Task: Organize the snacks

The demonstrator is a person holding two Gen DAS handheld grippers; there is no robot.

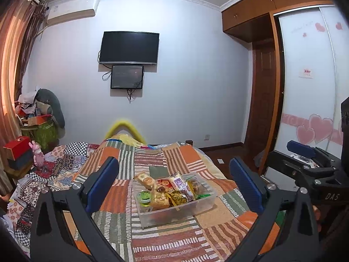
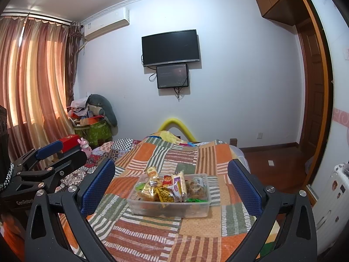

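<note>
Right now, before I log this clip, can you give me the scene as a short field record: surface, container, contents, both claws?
surface: bed with patchwork quilt
container: clear bin, upright on the quilt
contents: packaged snacks heaped in the bin, some above its rim
left claw: open, empty, short of the bin
right claw: open, empty, short of the bin
background: TV on the wall

Patchwork bedspread (image 1: 152,159) at six o'clock, wall television (image 1: 129,47) at twelve, curtains (image 2: 32,76) at nine, wardrobe (image 1: 309,65) at three.
</note>
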